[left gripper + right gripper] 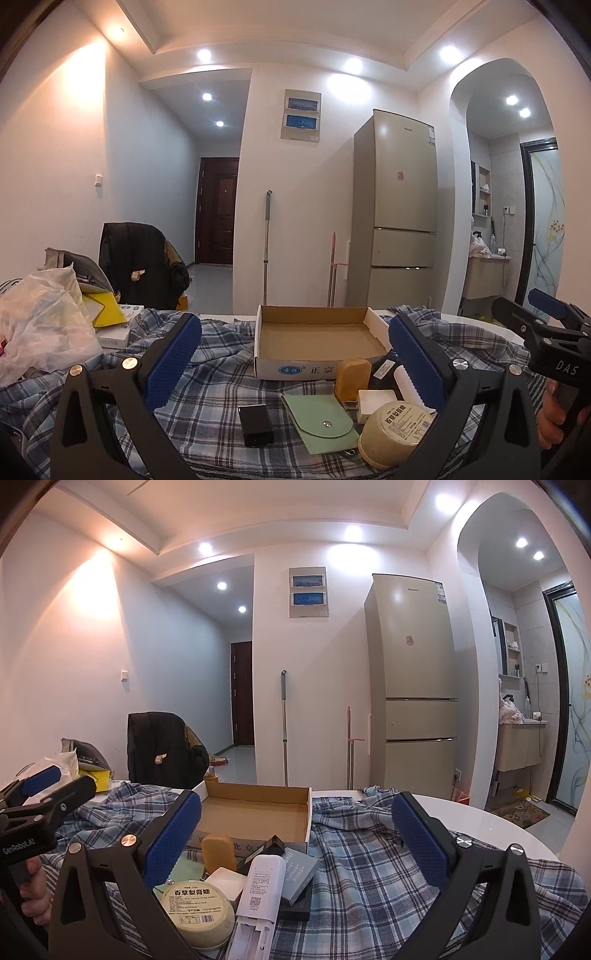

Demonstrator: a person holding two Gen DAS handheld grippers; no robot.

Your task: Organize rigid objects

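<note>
Nearest the lens, the left gripper (295, 365) stands with its blue-padded jaws spread wide and nothing between them; the right gripper (295, 849) is likewise released and empty. Just beyond lies the clutter to be sorted on the blue plaid cloth (221, 391): a round cream tin with a printed lid (397, 428), a pale green snap-button pouch (319, 421), a small black rectangular block (255, 424), a white square charger (375, 400) and an amber plastic case (352, 374). Behind them sits the open, shallow cardboard box (314, 365), empty — so sorting seems not yet begun, and this looks like the approach to a first pick.

The next move likely calls for lowering one gripper squarely over a single piece, probably the tin, without nudging its neighbours.

Only the right wrist view shows the long white remote-like device (260, 890) leaning on a grey box (299, 867); only the left shows the white plastic bag (40, 321).
</note>
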